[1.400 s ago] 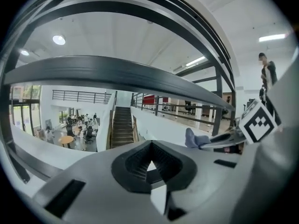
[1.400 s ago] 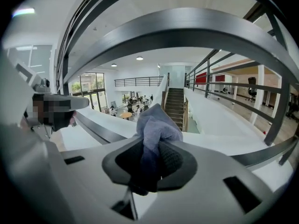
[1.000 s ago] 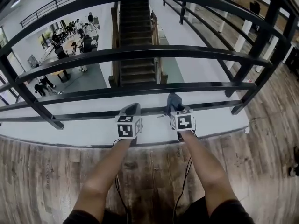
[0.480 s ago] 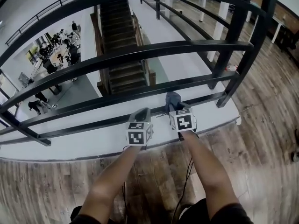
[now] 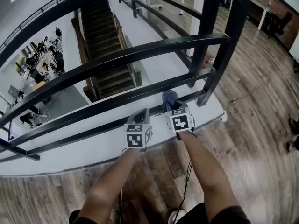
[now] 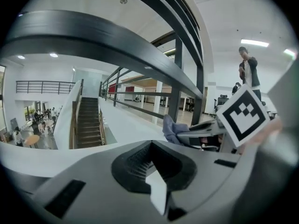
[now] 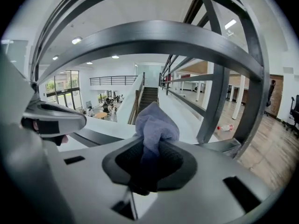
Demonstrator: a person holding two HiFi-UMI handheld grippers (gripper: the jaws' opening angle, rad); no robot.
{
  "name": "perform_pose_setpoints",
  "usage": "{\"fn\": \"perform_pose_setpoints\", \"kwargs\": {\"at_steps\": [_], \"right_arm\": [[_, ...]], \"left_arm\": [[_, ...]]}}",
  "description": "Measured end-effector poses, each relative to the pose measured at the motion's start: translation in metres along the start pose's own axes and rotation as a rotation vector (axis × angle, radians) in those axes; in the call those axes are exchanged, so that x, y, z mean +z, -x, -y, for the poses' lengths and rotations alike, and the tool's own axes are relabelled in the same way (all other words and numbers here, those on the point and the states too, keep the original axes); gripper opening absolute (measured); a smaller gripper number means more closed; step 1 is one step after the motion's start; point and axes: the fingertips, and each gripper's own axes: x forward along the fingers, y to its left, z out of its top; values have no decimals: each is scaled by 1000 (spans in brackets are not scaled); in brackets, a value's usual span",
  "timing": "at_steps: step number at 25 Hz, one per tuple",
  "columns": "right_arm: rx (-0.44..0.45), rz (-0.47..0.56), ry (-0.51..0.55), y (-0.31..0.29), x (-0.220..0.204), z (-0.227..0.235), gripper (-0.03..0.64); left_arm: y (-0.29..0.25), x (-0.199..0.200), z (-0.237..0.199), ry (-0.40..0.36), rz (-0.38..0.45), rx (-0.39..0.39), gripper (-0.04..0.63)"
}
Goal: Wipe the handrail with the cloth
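Staircase [image 5: 105, 55] below; ppl [image 5: 46, 48] downstairs; wood floor [image 5: 261, 139], bottle [image 7: 225, 127].

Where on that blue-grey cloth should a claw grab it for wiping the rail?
By its gathered end, from the person's side, as the right claw does: the cloth then bulges out ahead as a soft wad facing the handrail.

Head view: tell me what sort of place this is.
Probably an upper gallery in a large office or public building. A black metal railing edges the wooden floor, and beyond it a staircase drops to a lower hall where people gather.
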Motion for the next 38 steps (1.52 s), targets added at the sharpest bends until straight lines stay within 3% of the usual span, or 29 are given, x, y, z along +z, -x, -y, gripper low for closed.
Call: {"fn": "perform_pose_setpoints", "kwargs": {"at_steps": [9, 15, 22, 30, 36, 38], "right_arm": [[-54, 9, 45, 3, -8, 90, 78], [-74, 17, 13, 3, -15, 133, 78], [-120, 41, -108, 7, -23, 179, 78], [-131, 86, -50, 22, -11, 152, 77], [-71, 167, -37, 60, 18, 58, 77], [-29, 188, -34, 87, 30, 20, 77]], "left_arm": [[-50, 12, 69, -5, 0, -57, 2], [-61, 12, 91, -14, -2, -65, 2], [-66, 14, 98, -25, -1, -70, 2], [-29, 24, 71, -14, 35, -46, 2], [27, 36, 20, -56, 81, -43, 2], [55, 32, 3, -20, 70, -34, 2]]}}
